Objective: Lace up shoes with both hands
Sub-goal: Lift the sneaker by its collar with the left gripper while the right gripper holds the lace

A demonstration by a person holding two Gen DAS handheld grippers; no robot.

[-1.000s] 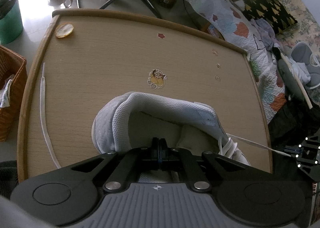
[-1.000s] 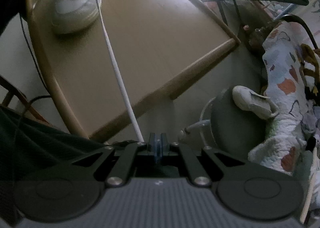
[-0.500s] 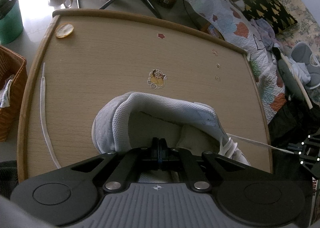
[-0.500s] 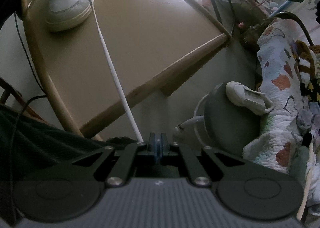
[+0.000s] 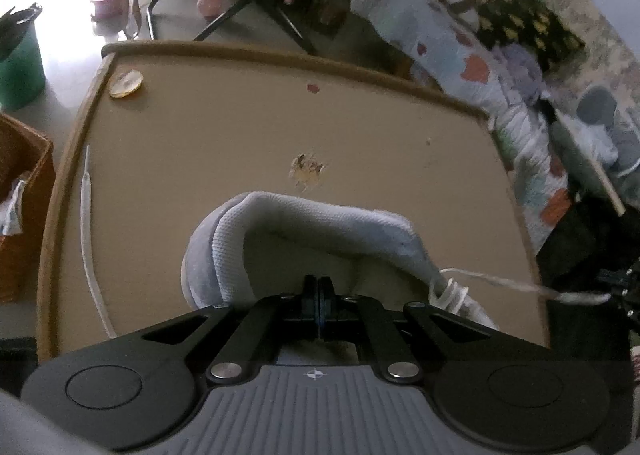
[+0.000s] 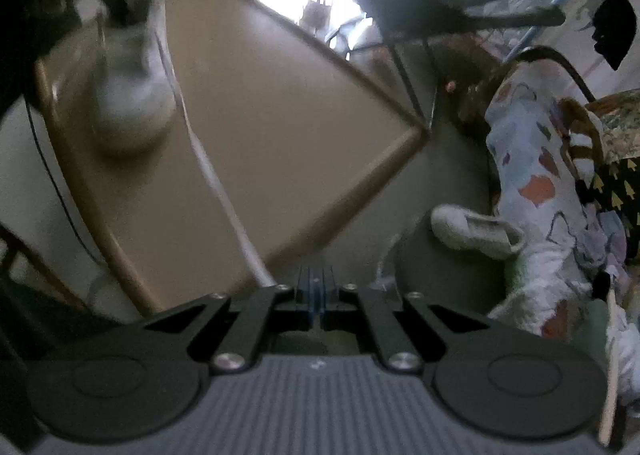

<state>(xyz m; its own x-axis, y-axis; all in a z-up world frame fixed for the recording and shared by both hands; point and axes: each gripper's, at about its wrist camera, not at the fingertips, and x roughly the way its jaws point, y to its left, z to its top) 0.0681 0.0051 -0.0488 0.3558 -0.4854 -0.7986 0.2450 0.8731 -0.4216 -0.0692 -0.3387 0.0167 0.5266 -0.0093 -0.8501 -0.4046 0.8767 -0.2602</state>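
A white sneaker [image 5: 320, 223] lies on the wooden table [image 5: 240, 127] with its opening towards me. My left gripper [image 5: 319, 295] hangs over that opening, its jaws almost together and opening; I cannot see anything between them. A white lace [image 5: 500, 281] runs taut from the sneaker's eyelets off to the right. In the right wrist view the blurred sneaker [image 6: 132, 95] sits far left on the table [image 6: 280, 115]. The lace [image 6: 224, 195] stretches from it down to my right gripper [image 6: 316, 287], which is shut on its end beyond the table's edge.
A second loose lace [image 5: 86, 235] lies along the table's left edge, with a round orange lid [image 5: 126, 84] in the far corner. A wicker basket [image 5: 20, 207] and green bucket [image 5: 18, 67] stand left. Another white shoe [image 6: 476, 231] and a patterned quilt [image 6: 532, 159] are right.
The right gripper has risen and rolled while keeping the lace taut, so the table and sneaker sit lower in its now blurred view. The left gripper has hardly moved.
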